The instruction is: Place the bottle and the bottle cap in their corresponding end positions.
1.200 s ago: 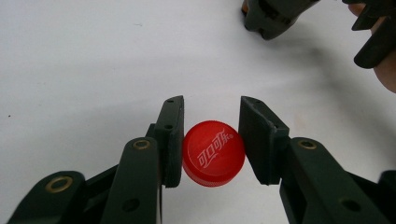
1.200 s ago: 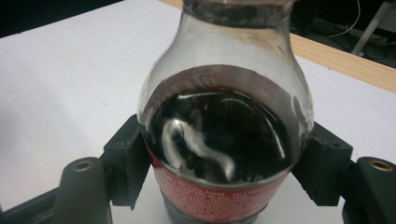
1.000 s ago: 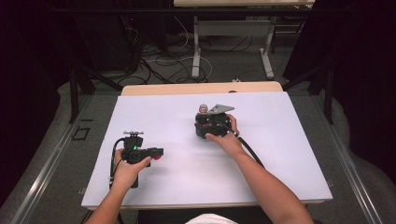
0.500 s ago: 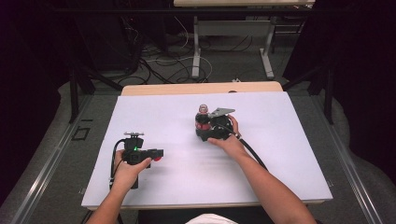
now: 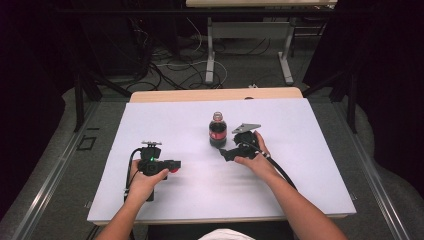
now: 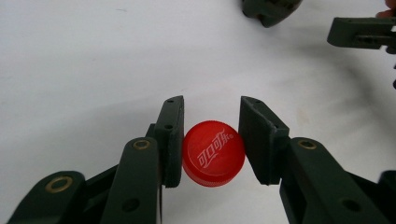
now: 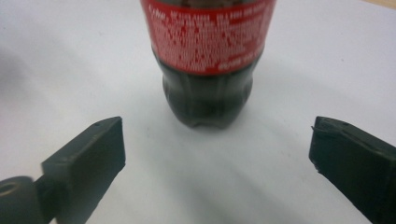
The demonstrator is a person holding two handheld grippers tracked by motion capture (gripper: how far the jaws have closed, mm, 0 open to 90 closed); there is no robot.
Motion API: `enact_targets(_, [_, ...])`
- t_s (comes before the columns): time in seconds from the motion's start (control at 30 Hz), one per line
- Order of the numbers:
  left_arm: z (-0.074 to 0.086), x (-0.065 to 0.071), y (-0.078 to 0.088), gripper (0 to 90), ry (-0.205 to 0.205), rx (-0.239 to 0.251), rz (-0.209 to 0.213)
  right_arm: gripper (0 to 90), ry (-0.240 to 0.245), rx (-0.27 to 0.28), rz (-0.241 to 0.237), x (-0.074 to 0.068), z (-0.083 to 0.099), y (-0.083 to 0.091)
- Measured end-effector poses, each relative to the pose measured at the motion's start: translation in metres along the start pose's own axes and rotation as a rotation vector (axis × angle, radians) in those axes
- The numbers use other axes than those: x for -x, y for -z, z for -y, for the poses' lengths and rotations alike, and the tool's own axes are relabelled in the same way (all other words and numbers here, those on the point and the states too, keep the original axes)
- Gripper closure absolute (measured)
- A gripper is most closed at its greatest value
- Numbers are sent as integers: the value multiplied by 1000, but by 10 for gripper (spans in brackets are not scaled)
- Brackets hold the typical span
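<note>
A small cola bottle (image 5: 217,131) with a red label stands upright at the middle of the white table top (image 5: 305,150). My right gripper (image 5: 226,153) lies just to its right and nearer to me; its jaws have just been opening and hold nothing. In the right gripper view the bottle (image 7: 208,60) stands beyond the wide-apart fingertips of the right gripper (image 7: 217,135). At the near left, my left gripper (image 5: 172,165) is shut on a red bottle cap (image 5: 173,169). In the left gripper view the cap (image 6: 213,153) sits between the pads (image 6: 173,140), low over the table.
A wooden strip (image 5: 215,94) borders the table's far edge, with cables and metal table legs on the floor beyond. In the left gripper view the bottle's base (image 6: 271,7) and one jaw of the right gripper (image 6: 359,35) show at the top.
The right gripper let go of the bottle, opened wide and drew back toward me and to the right. The bottle stays upright. The left gripper and cap kept still.
</note>
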State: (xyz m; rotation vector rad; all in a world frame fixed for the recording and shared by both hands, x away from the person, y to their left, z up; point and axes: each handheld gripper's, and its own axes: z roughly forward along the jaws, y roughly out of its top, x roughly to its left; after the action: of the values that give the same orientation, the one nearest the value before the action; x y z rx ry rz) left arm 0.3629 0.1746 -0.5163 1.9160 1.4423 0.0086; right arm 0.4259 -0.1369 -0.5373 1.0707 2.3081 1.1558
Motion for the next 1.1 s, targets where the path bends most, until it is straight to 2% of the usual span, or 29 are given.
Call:
enact_targets(0.03, [-1,3,-4,622,-6,7,0,0,9,9,1,0,3,2])
enact_targets(0.07, [-3,7,-6,622,-17,-12,9,0,18,-15,12,0,5,7])
enact_targets(0.17, [-7,20,-19,622,-45,4,15,0,39,-40,51,-1,14,16])
enact_targets(0.2, [-8,24,-22,622,-62,-7,17,0,51,-79,62,-1,17,21])
enact_targets(0.27, [-10,34,-31,622,-74,-9,23,0,58,-89,75,-1,23,26])
enact_targets(0.3, [-11,38,-35,622,-89,-13,25,0,59,-70,80,0,26,28])
enact_targets(0.43, [-14,54,-52,622,-140,-14,39,0,33,-70,59,5,33,36])
enact_targets(0.47, [-14,58,-56,622,-156,-13,41,0,41,-64,55,7,34,37])
enact_targets(0.57, [-14,69,-68,622,-192,-3,61,0,19,-54,59,9,37,38])
enact_targets(0.63, [-12,76,-76,622,-205,-6,71,0,5,-73,51,9,37,39])
enact_targets(0.67, [-12,79,-79,622,-219,-19,79,0,1,-25,49,8,38,36])
enact_targets(0.7, [-11,82,-84,622,-227,-10,80,0,4,-54,50,8,38,38])
enact_targets(0.83, [-11,89,-97,622,-256,-39,84,0,7,-46,47,9,39,38])
enact_targets(0.87, [-11,91,-100,621,-256,-32,84,0,16,-40,39,10,39,38])
enact_targets(0.93, [-11,94,-105,621,-272,-57,85,0,1,-36,44,10,38,38])
enact_targets(1.07, [-9,98,-107,620,-299,-52,56,0,-5,-28,44,11,39,39])
enact_targets(1.1, [-9,98,-107,620,-302,-46,65,0,-11,-27,37,12,39,40])
